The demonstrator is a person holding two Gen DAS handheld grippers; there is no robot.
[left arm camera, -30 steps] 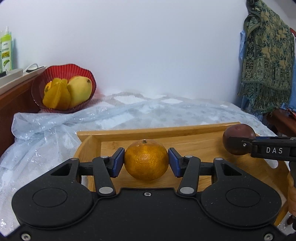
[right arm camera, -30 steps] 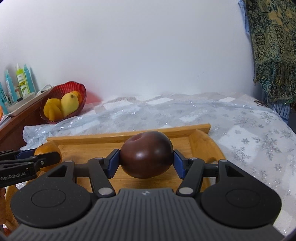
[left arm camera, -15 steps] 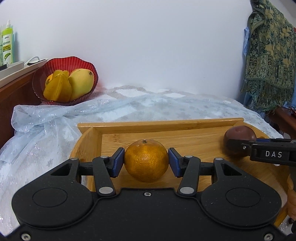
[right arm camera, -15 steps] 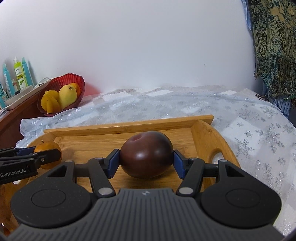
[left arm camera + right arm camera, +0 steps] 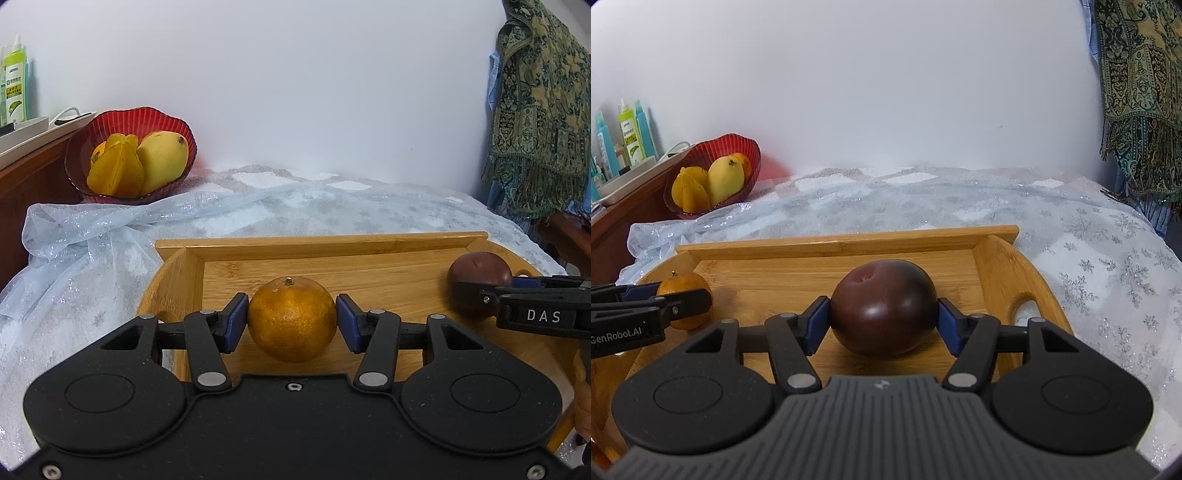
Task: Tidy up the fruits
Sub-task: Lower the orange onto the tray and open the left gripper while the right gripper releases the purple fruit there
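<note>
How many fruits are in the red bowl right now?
3 visible in the red bowl: a starfruit at left, a mango in the middle, an orange fruit behind it. More may be hidden underneath.

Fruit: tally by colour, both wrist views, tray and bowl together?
Orange: 2, the orange in the left gripper and one at the back of the bowl, behind the mango
Yellow: 2, the mango and the starfruit
Dark purple: 1, the plum in the right gripper over the tray
Total: 5
</note>
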